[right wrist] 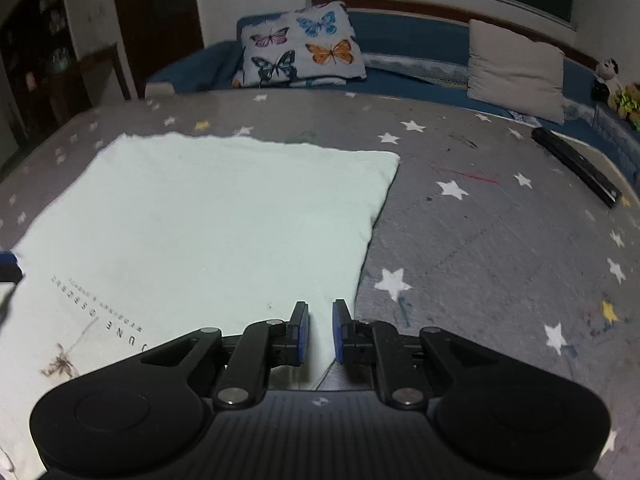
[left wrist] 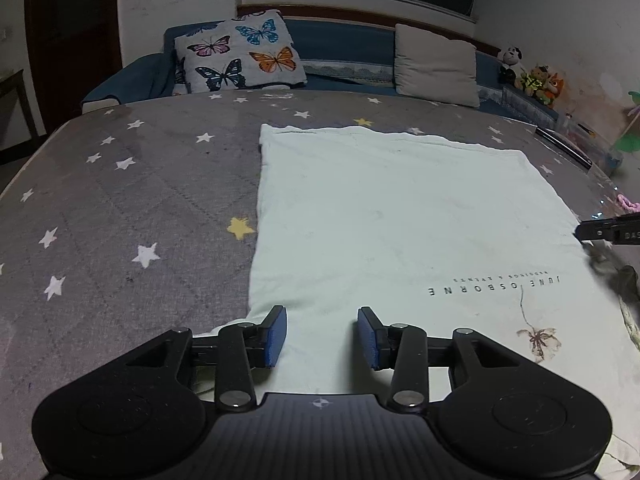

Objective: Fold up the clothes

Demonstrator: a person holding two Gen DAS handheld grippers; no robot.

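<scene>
A pale mint T-shirt (left wrist: 380, 220) with "JUNE OSBORNE" print lies flat on the grey star-patterned tablecloth (left wrist: 120, 200), sides folded in to a rectangle. My left gripper (left wrist: 322, 332) is open, its blue pads over the shirt near its near-left edge, holding nothing. In the right wrist view the shirt (right wrist: 208, 216) fills the left half. My right gripper (right wrist: 320, 330) is open with a narrower gap, over the shirt's near-right edge, nothing between the pads. The right gripper's tip also shows at the right edge of the left wrist view (left wrist: 608, 232).
A blue sofa (left wrist: 344, 44) behind the table carries a butterfly cushion (left wrist: 240, 56), a beige cushion (left wrist: 436, 64) and plush toys (left wrist: 536, 76). A long black object (right wrist: 576, 168) lies on the table's far right. Toys and a pink item (left wrist: 628, 204) sit at the right edge.
</scene>
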